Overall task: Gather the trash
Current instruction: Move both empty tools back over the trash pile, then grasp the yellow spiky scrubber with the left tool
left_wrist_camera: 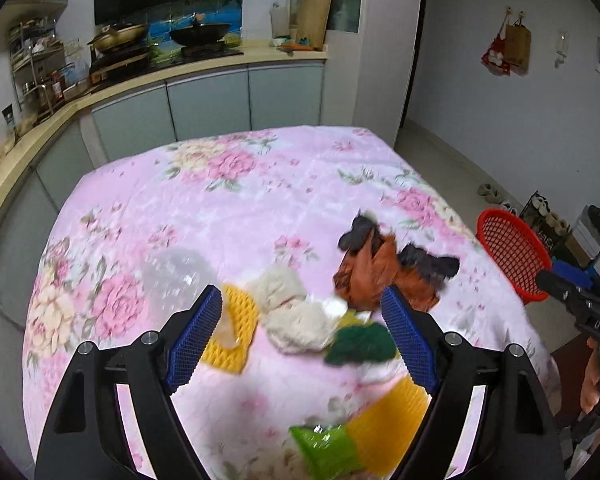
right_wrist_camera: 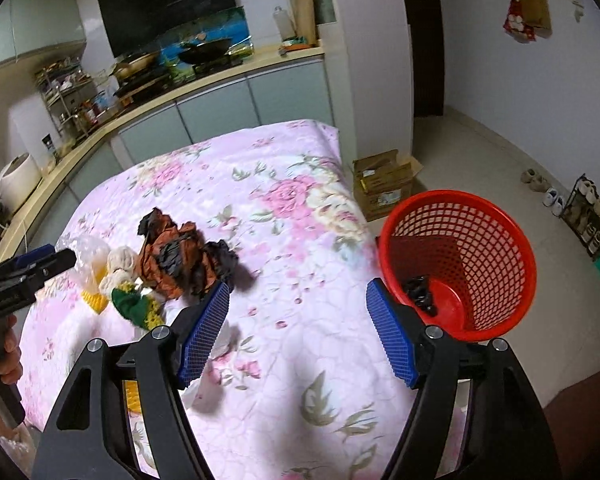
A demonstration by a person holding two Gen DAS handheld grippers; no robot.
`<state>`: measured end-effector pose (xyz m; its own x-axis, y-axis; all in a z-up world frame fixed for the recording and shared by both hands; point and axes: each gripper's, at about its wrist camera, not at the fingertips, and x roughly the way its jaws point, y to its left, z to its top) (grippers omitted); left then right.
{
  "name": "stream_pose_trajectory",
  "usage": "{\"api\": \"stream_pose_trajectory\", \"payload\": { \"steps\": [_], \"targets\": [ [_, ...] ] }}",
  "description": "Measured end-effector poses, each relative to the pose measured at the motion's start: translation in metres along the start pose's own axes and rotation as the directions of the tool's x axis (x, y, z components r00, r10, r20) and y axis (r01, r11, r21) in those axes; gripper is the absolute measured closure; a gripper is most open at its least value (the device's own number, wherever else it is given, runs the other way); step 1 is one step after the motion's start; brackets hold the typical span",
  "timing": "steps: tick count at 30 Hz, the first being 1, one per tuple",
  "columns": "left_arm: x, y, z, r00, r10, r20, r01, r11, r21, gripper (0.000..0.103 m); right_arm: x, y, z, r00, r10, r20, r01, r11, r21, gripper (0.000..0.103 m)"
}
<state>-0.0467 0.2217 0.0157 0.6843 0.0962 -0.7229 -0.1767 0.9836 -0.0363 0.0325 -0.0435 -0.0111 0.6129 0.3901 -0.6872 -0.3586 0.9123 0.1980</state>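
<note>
A pile of trash lies on the pink flowered cloth [left_wrist_camera: 228, 200]. In it are an orange-and-black crumpled wrapper [left_wrist_camera: 380, 272], a cream paper wad [left_wrist_camera: 288, 312], a green wad [left_wrist_camera: 360, 344], a yellow foam net [left_wrist_camera: 232, 328] and clear plastic [left_wrist_camera: 176, 276]. My left gripper [left_wrist_camera: 300, 294] hangs open just above the cream wad, gripping nothing. My right gripper [right_wrist_camera: 298, 288] is open over bare cloth, between the wrapper [right_wrist_camera: 176, 256] and the red mesh basket [right_wrist_camera: 456, 194]. A black scrap [right_wrist_camera: 420, 292] lies inside the basket.
More litter, a green piece [left_wrist_camera: 328, 448] and another yellow net [left_wrist_camera: 388, 424], lies near the front edge. The basket stands on the floor off the table's right side, by a cardboard box [right_wrist_camera: 384, 184]. A kitchen counter [left_wrist_camera: 204, 68] runs behind.
</note>
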Motion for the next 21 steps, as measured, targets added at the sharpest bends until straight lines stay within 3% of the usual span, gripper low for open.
{"api": "stream_pose_trajectory", "payload": {
  "steps": [11, 14, 21],
  "targets": [
    [0.009, -0.033, -0.047, 0.996, -0.051, -0.071, 0.059, 0.992, 0.114, 0.024, 0.008, 0.007, -0.006, 0.999, 0.022, -0.04, -0.023, 0.999, -0.023, 0.034],
    [0.014, -0.048, -0.065, 0.99, -0.089, -0.107, 0.105, 0.982, 0.157, 0.024, 0.012, 0.005, -0.007, 0.998, 0.023, -0.053, -0.024, 1.0, -0.016, 0.034],
    [0.023, -0.071, -0.092, 0.984, -0.097, -0.148, 0.131, 0.962, 0.241, 0.024, 0.019, 0.0, -0.008, 0.997, 0.037, -0.072, -0.036, 0.999, 0.005, 0.034]
  ]
}}
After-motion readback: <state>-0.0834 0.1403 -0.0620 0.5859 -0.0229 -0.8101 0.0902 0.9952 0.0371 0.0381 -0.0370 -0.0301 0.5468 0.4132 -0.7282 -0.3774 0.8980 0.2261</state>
